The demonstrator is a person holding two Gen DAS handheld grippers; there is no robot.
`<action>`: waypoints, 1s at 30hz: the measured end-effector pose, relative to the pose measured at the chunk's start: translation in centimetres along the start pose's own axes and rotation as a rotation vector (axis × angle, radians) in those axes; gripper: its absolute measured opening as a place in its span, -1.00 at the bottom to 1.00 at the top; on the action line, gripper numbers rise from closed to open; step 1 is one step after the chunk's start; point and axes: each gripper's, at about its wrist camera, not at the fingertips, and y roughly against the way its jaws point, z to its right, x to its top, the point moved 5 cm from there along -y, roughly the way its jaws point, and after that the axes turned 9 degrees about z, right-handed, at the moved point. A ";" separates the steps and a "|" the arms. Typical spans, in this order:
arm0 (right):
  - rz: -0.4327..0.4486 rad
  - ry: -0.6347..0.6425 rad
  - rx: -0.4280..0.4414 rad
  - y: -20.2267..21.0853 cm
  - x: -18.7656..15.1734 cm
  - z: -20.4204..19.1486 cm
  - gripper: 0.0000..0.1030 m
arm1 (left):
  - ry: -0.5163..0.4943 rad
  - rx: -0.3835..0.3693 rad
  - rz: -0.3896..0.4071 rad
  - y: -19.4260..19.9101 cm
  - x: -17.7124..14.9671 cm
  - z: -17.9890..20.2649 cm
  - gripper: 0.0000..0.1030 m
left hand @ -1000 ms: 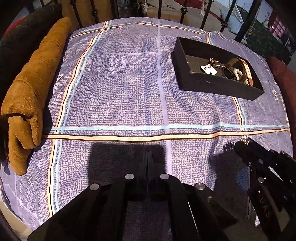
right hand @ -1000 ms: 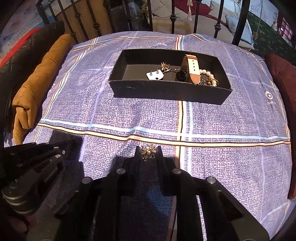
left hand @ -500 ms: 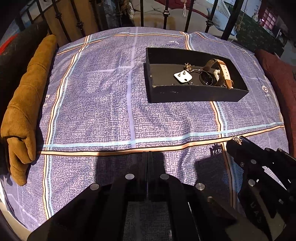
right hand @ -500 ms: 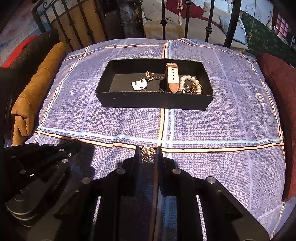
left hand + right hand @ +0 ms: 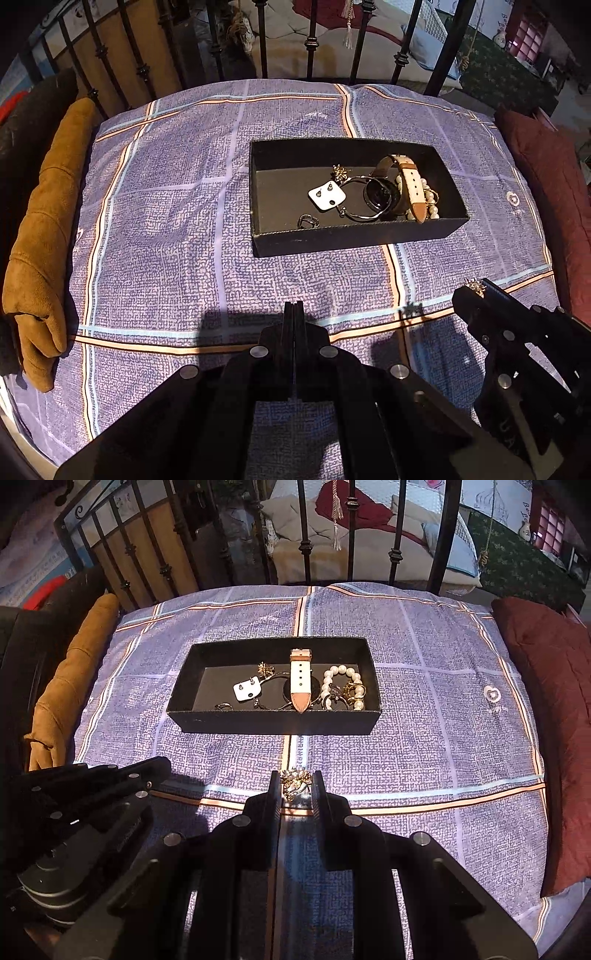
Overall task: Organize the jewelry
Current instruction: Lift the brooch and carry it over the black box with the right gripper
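Purple checked bedspread (image 5: 443, 716) with iron bed rails behind, and the black tray (image 5: 273, 722) now sits farther ahead than half a second ago, so both grippers have pulled up and back. Right gripper (image 5: 296, 781) is pinching a small gold brooch-like piece (image 5: 295, 780) above the cover, so it's probably headed to the tray with the watch (image 5: 300, 681) and pearls (image 5: 341, 685). Left gripper (image 5: 294, 314) is pressed together, empty.

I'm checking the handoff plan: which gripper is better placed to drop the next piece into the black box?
Right. The right gripper already pinches a gold ornament and faces the black box; the left gripper is shut on nothing.
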 end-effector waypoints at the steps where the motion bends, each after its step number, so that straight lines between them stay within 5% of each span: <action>1: 0.003 0.000 -0.003 0.0 0.2 0.1 -0.66 | -0.003 0.001 0.001 0.0 0.1 0.1 -1.00; 30: 0.027 0.007 0.006 -0.4 2.7 1.5 -0.66 | -0.003 0.010 0.009 -0.3 2.7 1.4 -1.00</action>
